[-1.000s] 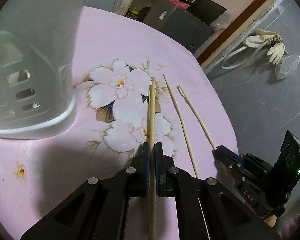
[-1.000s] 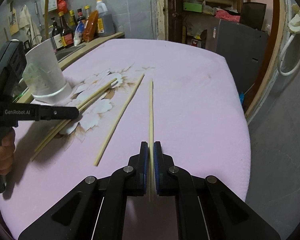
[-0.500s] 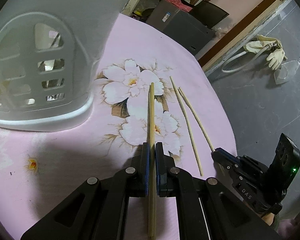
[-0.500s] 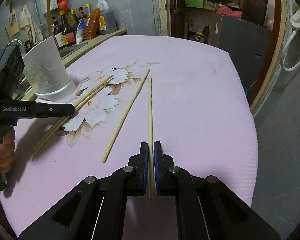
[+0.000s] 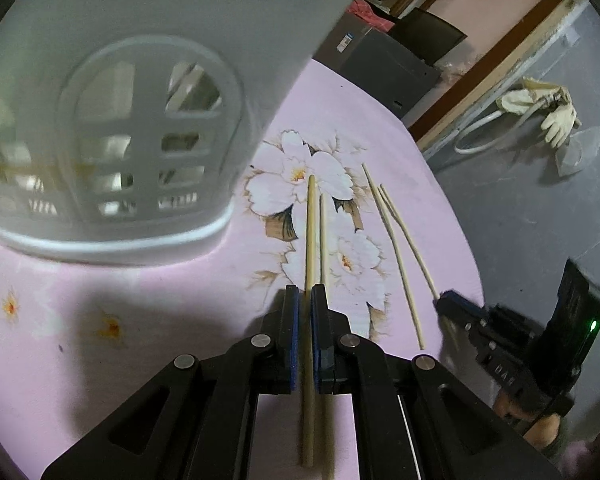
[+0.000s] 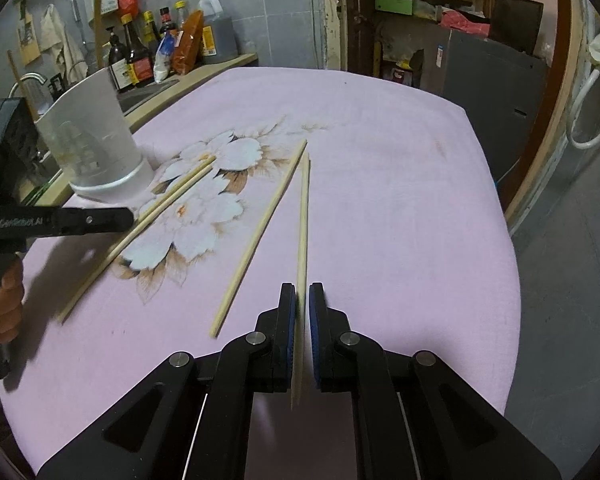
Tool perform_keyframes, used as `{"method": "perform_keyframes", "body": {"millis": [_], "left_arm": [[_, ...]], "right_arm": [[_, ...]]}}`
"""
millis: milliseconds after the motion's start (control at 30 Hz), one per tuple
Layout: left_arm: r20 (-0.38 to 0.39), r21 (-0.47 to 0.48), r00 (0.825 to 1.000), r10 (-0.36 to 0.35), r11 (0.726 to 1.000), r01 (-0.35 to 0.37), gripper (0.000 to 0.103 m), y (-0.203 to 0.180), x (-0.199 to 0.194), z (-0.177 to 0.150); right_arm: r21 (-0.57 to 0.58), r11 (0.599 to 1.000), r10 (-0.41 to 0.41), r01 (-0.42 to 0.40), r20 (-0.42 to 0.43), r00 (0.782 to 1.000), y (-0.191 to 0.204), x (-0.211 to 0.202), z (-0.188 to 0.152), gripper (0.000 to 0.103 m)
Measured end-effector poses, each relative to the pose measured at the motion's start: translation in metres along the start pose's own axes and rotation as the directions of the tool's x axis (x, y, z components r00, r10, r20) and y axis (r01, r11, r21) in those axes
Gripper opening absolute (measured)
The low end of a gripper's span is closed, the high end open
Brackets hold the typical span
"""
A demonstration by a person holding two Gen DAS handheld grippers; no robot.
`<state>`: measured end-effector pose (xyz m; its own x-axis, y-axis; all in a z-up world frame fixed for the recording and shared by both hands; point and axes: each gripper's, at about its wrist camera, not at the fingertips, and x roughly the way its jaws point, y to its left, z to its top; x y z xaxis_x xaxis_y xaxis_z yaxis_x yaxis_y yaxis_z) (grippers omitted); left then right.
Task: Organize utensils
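Pink desk [image 6: 400,200], both jaws clenched on a chopstick each—left's chopstick [image 5: 310,232] may snag the white holder [image 5: 148,92], right's [image 6: 302,232] could slip.

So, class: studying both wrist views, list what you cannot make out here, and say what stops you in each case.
1. Inside of the white utensil holder: left wrist view, blurred and cut off by the frame edge.
2. Bottle labels: right wrist view, too small.
3. Whether the right gripper pinches its chopstick: a gap shows.
4. Left gripper: its chopstick's rear end blurs.
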<state>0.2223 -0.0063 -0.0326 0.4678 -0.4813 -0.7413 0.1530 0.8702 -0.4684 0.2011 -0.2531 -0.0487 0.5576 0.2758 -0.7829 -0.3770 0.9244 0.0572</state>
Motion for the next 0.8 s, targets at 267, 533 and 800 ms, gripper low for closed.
{"method": "perform_keyframes", "body": {"millis": [267, 533, 800], "left_arm": [[-0.031, 0.122, 0.998, 0.059, 0.991, -0.054, 0.004, -0.010, 0.008, 0.009], [-0.056, 0.197, 0.995, 0.078, 0.978, -0.066, 0.005, -0.018, 0.021, 0.011], [-0.077, 0.295, 0.983, 0.169, 0.945, -0.139, 0.006, -0.034, 0.037, 0.014]], "right_arm": [[-0.022, 1.000, 0.014, -0.015, -0.043, 0.999, -0.006, 0.025, 0.032, 0.007], [-0.048, 0.999, 0.018, -0.021, -0.069, 0.997, -0.005, 0.044, 0.057, 0.007], [-0.053, 0.998, 0.019, -0.024, -0.079, 0.997, -0.006, 0.051, 0.062, 0.007]]}}
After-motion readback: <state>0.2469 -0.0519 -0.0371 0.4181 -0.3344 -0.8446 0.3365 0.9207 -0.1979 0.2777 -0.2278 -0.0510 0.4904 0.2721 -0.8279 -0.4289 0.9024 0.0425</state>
